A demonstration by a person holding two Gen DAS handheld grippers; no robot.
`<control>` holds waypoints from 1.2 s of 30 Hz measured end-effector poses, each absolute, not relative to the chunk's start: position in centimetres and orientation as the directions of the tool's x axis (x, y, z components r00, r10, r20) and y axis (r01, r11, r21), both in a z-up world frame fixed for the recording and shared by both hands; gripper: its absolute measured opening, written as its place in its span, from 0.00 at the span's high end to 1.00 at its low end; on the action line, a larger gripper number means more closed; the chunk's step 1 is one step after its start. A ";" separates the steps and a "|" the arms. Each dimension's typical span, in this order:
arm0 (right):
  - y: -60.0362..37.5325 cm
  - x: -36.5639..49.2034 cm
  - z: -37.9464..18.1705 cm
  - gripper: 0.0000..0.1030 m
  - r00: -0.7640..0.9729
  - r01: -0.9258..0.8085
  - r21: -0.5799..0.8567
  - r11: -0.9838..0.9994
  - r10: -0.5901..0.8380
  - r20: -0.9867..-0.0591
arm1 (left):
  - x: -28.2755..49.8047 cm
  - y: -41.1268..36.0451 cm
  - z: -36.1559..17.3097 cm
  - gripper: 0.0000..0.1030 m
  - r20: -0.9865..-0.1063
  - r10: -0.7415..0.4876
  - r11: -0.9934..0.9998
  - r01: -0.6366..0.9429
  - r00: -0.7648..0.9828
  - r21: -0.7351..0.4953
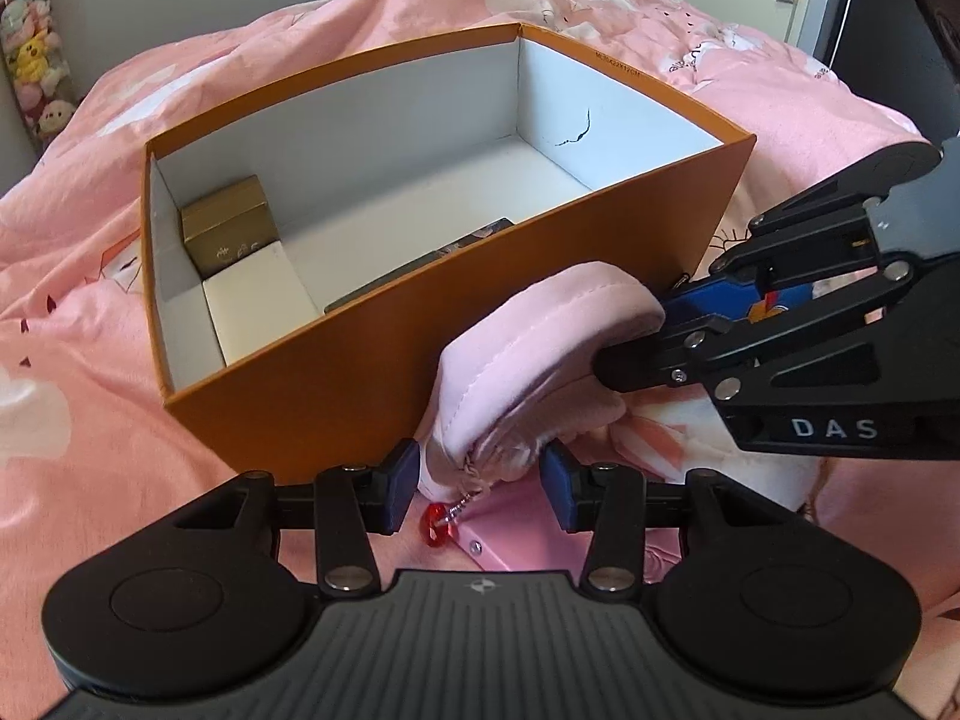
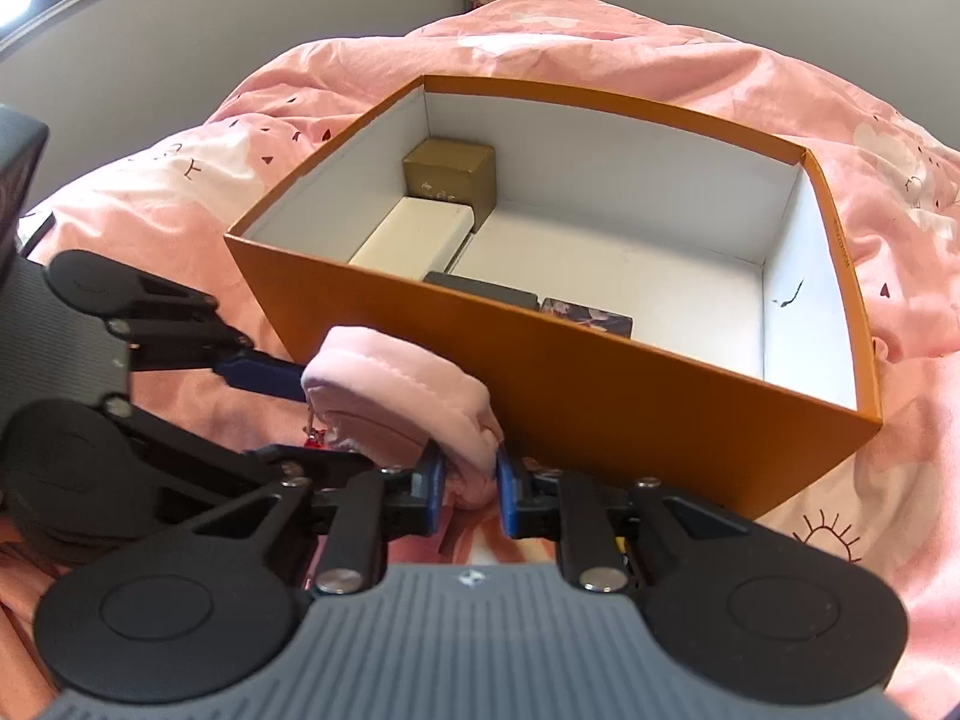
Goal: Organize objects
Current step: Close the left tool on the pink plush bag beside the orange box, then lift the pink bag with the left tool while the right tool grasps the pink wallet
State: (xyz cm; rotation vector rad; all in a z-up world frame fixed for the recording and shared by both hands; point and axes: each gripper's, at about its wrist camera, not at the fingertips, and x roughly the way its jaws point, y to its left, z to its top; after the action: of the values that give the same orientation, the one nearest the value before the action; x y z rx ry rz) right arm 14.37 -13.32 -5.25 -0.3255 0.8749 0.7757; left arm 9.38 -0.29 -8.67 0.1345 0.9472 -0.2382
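A: Pink fabric pouch [image 1: 528, 360] lying on the bed [image 1: 90, 276], pressed up against the near outer wall of the orange box [image 1: 336, 360]. Not inside the box.

B: Confirmed from right wrist view: pouch [image 2: 396, 396] outside, touching orange wall [image 2: 600, 396]. Right hand-held gripper [image 2: 470, 495] clamped on one end of the pouch, blue pads pressing into the fabric on both sides.

A: Left hand-held gripper [image 1: 478, 483] apart. Pads either side of the pouch's gathered end, visible gap on the right, no squeeze seen. Red bead charm [image 1: 439, 525] hanging on a short chain from that end, dangling just below the pads. Flat pink item [image 1: 516, 546] beneath, partly hidden.

B: Box contents noted: gold box [image 2: 450, 171] in far corner, white box [image 2: 414, 240] just in front, touching it. Dark flat item [image 2: 480, 288] and patterned card-like item [image 2: 588, 315] along near wall, mostly hidden by the rim.

A: Rest of box floor white. Small black scuff [image 1: 576, 132] on right inner wall. Plush toys [image 1: 33, 54] hanging at far left by the wall.
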 end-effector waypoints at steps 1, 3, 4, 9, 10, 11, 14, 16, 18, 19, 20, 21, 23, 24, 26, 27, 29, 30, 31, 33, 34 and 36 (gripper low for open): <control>-13.4 14.4 -5.2 0.82 0.397 -0.723 0.050 0.689 0.474 -0.786 | 9.5 -0.5 -8.8 0.49 -0.814 -0.139 0.963 0.267 0.563 0.020; -13.4 14.5 -5.3 0.82 0.396 -0.719 0.058 0.692 0.478 -0.784 | 9.7 -0.9 -9.2 0.52 -0.812 -0.132 0.959 0.281 0.569 0.041; -13.3 14.5 -5.3 0.82 0.396 -0.718 0.060 0.693 0.478 -0.784 | 9.7 -1.2 -9.3 0.56 -0.809 -0.121 0.959 0.280 0.575 0.055; -13.3 14.2 -5.0 0.82 0.401 -0.721 0.054 0.691 0.479 -0.781 | 9.1 -1.6 -9.0 0.74 -0.798 -0.086 0.954 0.280 0.596 0.106; -13.3 14.1 -4.7 0.82 0.399 -0.722 0.060 0.689 0.486 -0.777 | 8.8 -1.5 -8.6 0.74 -0.793 -0.084 0.957 0.270 0.604 0.104; -13.4 13.9 -4.4 0.82 0.399 -0.725 0.064 0.685 0.494 -0.772 | 8.5 -1.3 -8.1 0.76 -0.788 -0.083 0.960 0.260 0.610 0.100; -13.7 13.3 -3.1 0.81 0.400 -0.731 0.086 0.677 0.526 -0.750 | 7.6 -0.3 -6.4 0.77 -0.783 -0.076 0.973 0.216 0.617 0.076; -14.0 13.0 -2.1 0.74 0.404 -0.728 0.104 0.677 0.547 -0.733 | 7.3 0.5 -5.3 0.77 -0.781 -0.072 0.980 0.188 0.620 0.059; -14.4 12.7 -1.3 0.71 0.404 -0.722 0.131 0.679 0.568 -0.717 | 7.0 1.3 -4.2 0.77 -0.781 -0.067 0.987 0.158 0.621 0.041; -14.6 12.6 -1.0 0.71 0.401 -0.719 0.141 0.681 0.572 -0.715 | 6.9 1.8 -3.7 0.77 -0.781 -0.070 0.989 0.144 0.620 0.025; -14.6 12.6 -0.9 0.71 0.393 -0.717 0.151 0.681 0.573 -0.719 | 6.8 2.2 -3.4 0.77 -0.782 -0.074 0.991 0.130 0.619 0.009; -14.7 12.7 -1.0 0.71 0.378 -0.714 0.168 0.680 0.576 -0.725 | 6.9 2.7 -3.0 0.77 -0.783 -0.077 0.994 0.112 0.617 -0.009; -14.6 12.8 -1.6 0.70 0.328 -0.710 0.212 0.671 0.582 -0.744 | 7.0 3.6 -2.5 0.77 -0.786 -0.082 0.996 0.074 0.612 -0.046; -14.4 12.9 -2.0 0.70 0.303 -0.708 0.228 0.668 0.580 -0.756 | 7.1 4.0 -2.3 0.77 -0.787 -0.089 0.996 0.062 0.610 -0.065; -13.9 13.0 -3.2 0.70 0.260 -0.707 0.249 0.662 0.570 -0.779 | 7.0 4.7 -1.9 0.77 -0.788 -0.096 0.995 0.043 0.608 -0.088; -13.6 13.2 -3.9 0.70 0.237 -0.704 0.261 0.660 0.565 -0.790 | 6.9 5.0 -1.7 0.77 -0.787 -0.099 0.995 0.035 0.609 -0.098; -13.1 13.8 -5.2 0.70 0.195 -0.698 0.286 0.656 0.559 -0.806 | 6.8 5.5 -1.4 0.77 -0.788 -0.101 0.993 0.018 0.608 -0.113; -12.9 14.1 -5.7 0.69 0.182 -0.697 0.289 0.656 0.551 -0.814 | 6.6 5.7 -1.1 0.77 -0.791 -0.095 0.994 0.009 0.605 -0.113; -12.5 14.4 -6.2 0.64 0.168 -0.701 0.289 0.652 0.544 -0.822 | 6.6 5.9 -0.9 0.77 -0.798 -0.087 0.994 0.000 0.597 -0.108; -12.0 15.0 -7.1 0.60 0.154 -0.706 0.281 0.650 0.527 -0.836 | 6.5 6.1 -0.5 0.77 -0.820 -0.072 0.995 -0.014 0.568 -0.098; -11.7 15.3 -7.5 0.60 0.146 -0.710 0.273 0.649 0.516 -0.844 | 6.6 6.4 -0.4 0.77 -0.833 -0.075 0.995 -0.017 0.548 -0.101; -11.1 16.1 -8.4 0.59 0.109 -0.716 0.281 0.639 0.500 -0.859 | 6.6 6.9 -0.4 0.77 -0.861 -0.088 0.993 -0.023 0.502 -0.115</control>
State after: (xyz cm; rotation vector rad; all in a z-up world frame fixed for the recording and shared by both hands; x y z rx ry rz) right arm 16.06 -11.12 -8.44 -0.2257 1.1523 0.9055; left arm 6.60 6.88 -0.43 -0.1163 1.0452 -0.0395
